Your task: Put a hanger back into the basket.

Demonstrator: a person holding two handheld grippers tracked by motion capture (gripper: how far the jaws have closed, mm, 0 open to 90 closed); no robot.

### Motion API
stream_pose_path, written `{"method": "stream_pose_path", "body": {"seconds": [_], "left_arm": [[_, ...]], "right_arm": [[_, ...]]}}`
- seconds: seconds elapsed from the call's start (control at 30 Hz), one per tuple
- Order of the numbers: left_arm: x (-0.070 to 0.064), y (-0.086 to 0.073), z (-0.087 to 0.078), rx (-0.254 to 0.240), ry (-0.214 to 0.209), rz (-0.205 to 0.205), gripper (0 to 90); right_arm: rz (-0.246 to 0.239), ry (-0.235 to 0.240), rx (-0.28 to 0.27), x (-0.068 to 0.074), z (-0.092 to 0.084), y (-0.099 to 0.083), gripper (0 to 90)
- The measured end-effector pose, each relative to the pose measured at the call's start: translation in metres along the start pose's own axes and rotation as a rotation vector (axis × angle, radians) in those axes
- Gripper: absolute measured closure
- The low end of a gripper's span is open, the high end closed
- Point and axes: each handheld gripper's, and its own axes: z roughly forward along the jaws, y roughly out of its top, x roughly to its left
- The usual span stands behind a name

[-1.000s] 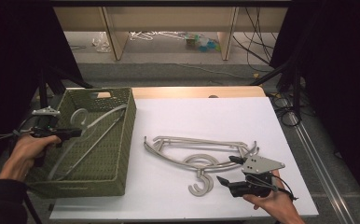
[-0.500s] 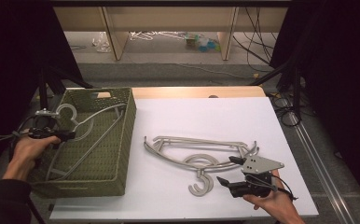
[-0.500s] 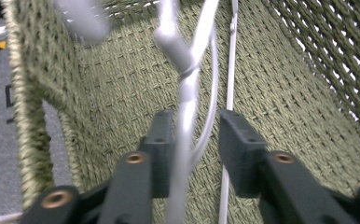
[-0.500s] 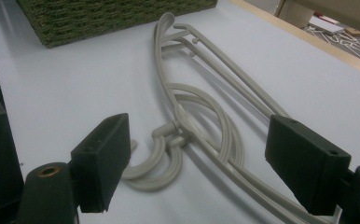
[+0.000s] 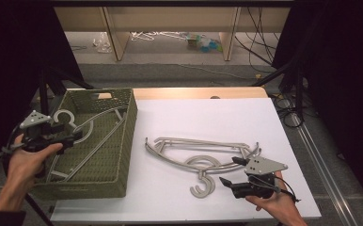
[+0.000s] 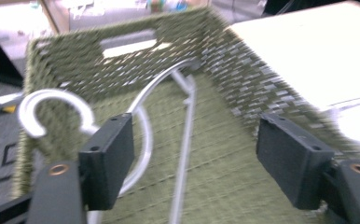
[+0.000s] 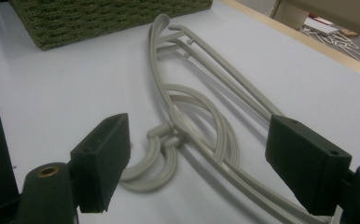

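A grey hanger [image 5: 91, 136] lies slanted inside the green woven basket [image 5: 128, 136], and its hook [image 5: 65, 116] rises at the left rim. My left gripper [image 5: 74, 136] hovers over that rim beside the hook, open. In the left gripper view the hanger [image 6: 187, 140] runs between the wide jaws of the left gripper [image 6: 192, 163], untouched. Several grey hangers [image 5: 198, 150] lie stacked on the white table. My right gripper [image 5: 229, 170] stands open just right of their hooks [image 5: 203, 186]. The right gripper view shows the stack [image 7: 201, 107] ahead of the right gripper [image 7: 197, 172].
The white tabletop [image 5: 208, 117] has bare room behind and left of the stack. The basket's corner [image 7: 99, 18] shows far off in the right gripper view. Shelves and loose clutter [image 5: 170, 35] sit on the floor beyond the table. Black stands [image 5: 292, 75] flank it.
The hanger in the basket has shifted left, its hook now at the left rim. My left gripper has drawn back slightly toward the person. The right gripper has stayed put.
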Motion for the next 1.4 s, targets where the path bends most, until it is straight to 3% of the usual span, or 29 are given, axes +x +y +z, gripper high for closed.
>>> {"method": "stream_pose_path", "body": {"seconds": [0.07, 0.1, 0.13, 0.17, 0.23, 0.3, 0.33, 0.37, 0.4, 0.43, 0.5, 0.63, 0.67, 0.7, 0.8, 0.9, 1.0, 1.1, 1.17, 1.33, 1.4], "left_arm": [[-0.025, -0.006, -0.009, -0.052, -0.060, 0.008, 23.6], [-0.025, -0.006, -0.009, -0.052, -0.060, 0.008, 23.0], [-0.042, -0.010, -0.012, -0.067, -0.097, 0.042, 21.9], [-0.042, -0.010, -0.012, -0.067, -0.097, 0.042, 21.7], [-0.065, -0.016, -0.014, -0.099, -0.147, 0.064, 21.2], [-0.079, -0.019, -0.015, -0.117, -0.174, 0.070, 20.9], [-0.079, -0.019, -0.015, -0.117, -0.174, 0.070, 20.9], [-0.091, -0.023, -0.014, -0.128, -0.201, 0.072, 20.9], [-0.091, -0.023, -0.014, -0.128, -0.201, 0.072, 20.8], [-0.104, -0.028, -0.011, -0.143, -0.232, 0.075, 20.7], [-0.113, -0.031, -0.007, -0.174, -0.281, 0.086, 18.7], [-0.128, -0.035, -0.003, -0.173, -0.313, 0.118, 17.1], [-0.140, -0.038, 0.000, -0.177, -0.330, 0.126, 17.0], [-0.140, -0.038, 0.000, -0.177, -0.330, 0.126, 17.0], [-0.157, -0.044, 0.003, -0.181, -0.356, 0.140, 17.0], [-0.167, -0.049, 0.006, -0.204, -0.355, 0.194, 17.0], [-0.176, -0.058, 0.011, -0.197, -0.386, 0.166, 17.1], [-0.179, -0.062, 0.013, -0.184, -0.380, 0.194, 17.1], [-0.184, -0.070, 0.017, -0.172, -0.390, 0.182, 17.0], [-0.187, -0.081, 0.021, -0.171, -0.381, 0.196, 17.0], [-0.187, -0.084, 0.023, -0.172, -0.387, 0.167, 16.9]], "right_arm": [[0.004, -0.002, -0.006, 0.000, 0.000, 0.000, 22.6], [0.004, -0.002, -0.006, 0.000, 0.000, 0.000, 22.6], [0.009, -0.001, -0.006, 0.001, 0.001, 0.000, 22.5], [0.009, -0.001, -0.006, 0.001, 0.001, 0.000, 22.5], [0.011, -0.005, -0.019, 0.001, 0.001, -0.001, 22.5], [0.015, 0.000, -0.011, 0.000, 0.001, -0.001, 22.4], [0.019, 0.001, -0.011, 0.000, 0.001, -0.002, 22.4], [0.025, 0.006, -0.013, 0.000, 0.001, -0.002, 22.4], [0.025, 0.006, -0.013, 0.000, 0.001, -0.002, 22.4], [0.020, 0.005, -0.016, 0.000, 0.002, -0.003, 21.7], [0.015, 0.002, -0.015, -0.001, 0.002, -0.003, 21.5], [0.012, 0.006, -0.019, -0.002, 0.002, -0.005, 20.4], [0.018, 0.006, -0.020, -0.002, 0.002, -0.005, 20.1], [0.018, 0.006, -0.020, -0.002, 0.002, -0.005, 20.1], [0.028, 0.011, -0.027, -0.003, 0.002, -0.006, 19.4], [0.030, 0.013, -0.030, -0.004, 0.002, -0.006, 19.1], [0.032, 0.011, -0.032, -0.004, 0.001, -0.006, 19.0], [0.031, 0.013, -0.036, -0.003, 0.002, -0.007, 18.9], [0.019, 0.007, -0.042, -0.003, 0.002, -0.007, 18.8], [0.014, 0.009, -0.030, -0.002, 0.002, -0.007, 18.8], [0.011, 0.007, -0.030, -0.003, 0.003, -0.007, 18.9]]}}
